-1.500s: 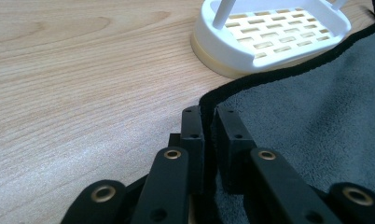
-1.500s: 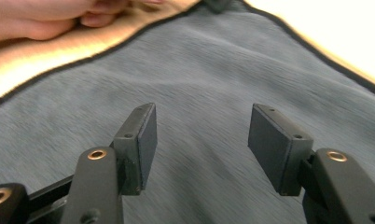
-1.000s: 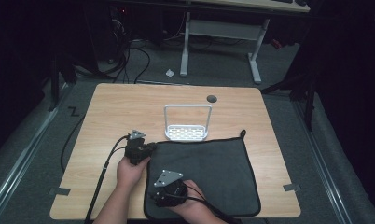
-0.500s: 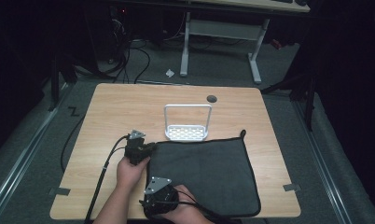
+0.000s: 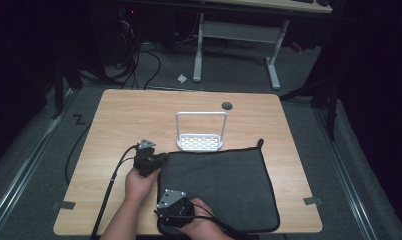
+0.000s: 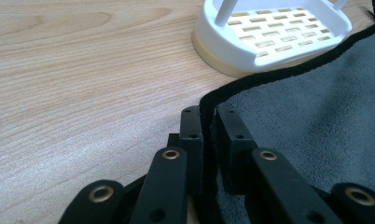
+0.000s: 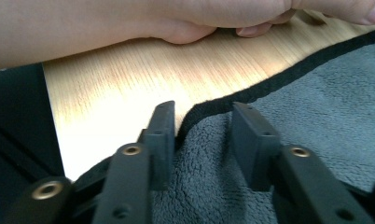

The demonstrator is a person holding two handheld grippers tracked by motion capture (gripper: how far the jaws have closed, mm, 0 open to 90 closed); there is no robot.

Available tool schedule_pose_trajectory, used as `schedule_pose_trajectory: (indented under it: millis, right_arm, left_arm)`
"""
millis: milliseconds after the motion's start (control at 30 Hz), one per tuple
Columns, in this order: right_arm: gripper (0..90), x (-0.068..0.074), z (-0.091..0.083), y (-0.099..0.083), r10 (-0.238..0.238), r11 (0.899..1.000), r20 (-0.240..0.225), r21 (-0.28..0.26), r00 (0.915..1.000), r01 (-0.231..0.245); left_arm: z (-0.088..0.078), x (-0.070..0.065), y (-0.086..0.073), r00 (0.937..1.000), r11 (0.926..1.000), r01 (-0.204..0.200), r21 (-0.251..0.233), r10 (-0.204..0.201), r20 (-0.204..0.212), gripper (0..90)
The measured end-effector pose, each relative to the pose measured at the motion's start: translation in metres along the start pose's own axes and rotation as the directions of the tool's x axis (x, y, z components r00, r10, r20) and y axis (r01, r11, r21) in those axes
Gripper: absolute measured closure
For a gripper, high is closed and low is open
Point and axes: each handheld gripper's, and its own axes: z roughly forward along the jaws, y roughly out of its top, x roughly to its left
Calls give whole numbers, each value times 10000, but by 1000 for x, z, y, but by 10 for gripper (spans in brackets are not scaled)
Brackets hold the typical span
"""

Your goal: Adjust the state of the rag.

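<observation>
Grey cloth (image 5: 216, 187) flat on table's (image 5: 129, 115) near right part. Left gripper (image 6: 208, 122) pinches cloth's far-left hem. Right gripper (image 7: 202, 126), jaws just closing, half-wide, straddles near-left corner, pads not pressing. White rack (image 5: 201, 131) touches far hem; table's left half bare.

Desk (image 5: 139, 115): one, light wood top. One dark round cap (image 5: 227, 105) was set into it near the far edge.

Cloth (image 5: 224, 185): one, grey with a black sewn border and one small loop at its far right corner.

White rack (image 5: 201, 141): one, with one slotted base and one hoop handle.

Grippers: two, a left gripper (image 5: 156, 159) and a right gripper (image 5: 165, 216), each with two black fingers and one trailing cable.

Hands: two, one per gripper.

Tape pieces on the floor: two, one at either side of the desk.
</observation>
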Motion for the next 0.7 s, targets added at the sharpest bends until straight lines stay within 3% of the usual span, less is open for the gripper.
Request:
schedule_pose_trajectory:
  millis: [200,367,500,567,700]
  right_arm:
    - [805,-3,-2,0,-200,9998,74,81,9998,199]
    - [825,-6,-11,2,-267,9992,139,-282,9995,271]
    - [825,-5,-23,4,-213,9966,332,-790,9992,239]
    - [825,-4,-29,6,-262,9942,464,-1027,9986,309]
    - [825,-4,-36,10,-305,9901,464,-1358,9985,366]
  left_arm:
    - [0,0,0,10000,10000,36,22,-36,9,811]
    - [-1,1,0,10000,10000,66,-72,-66,-14,815]
    - [-5,3,-1,9994,9988,236,-424,-226,249,822]
    - [-8,6,-1,9975,9958,528,-741,-491,516,825]
    - [-15,9,-1,9928,9873,1092,-1150,-1025,627,826]
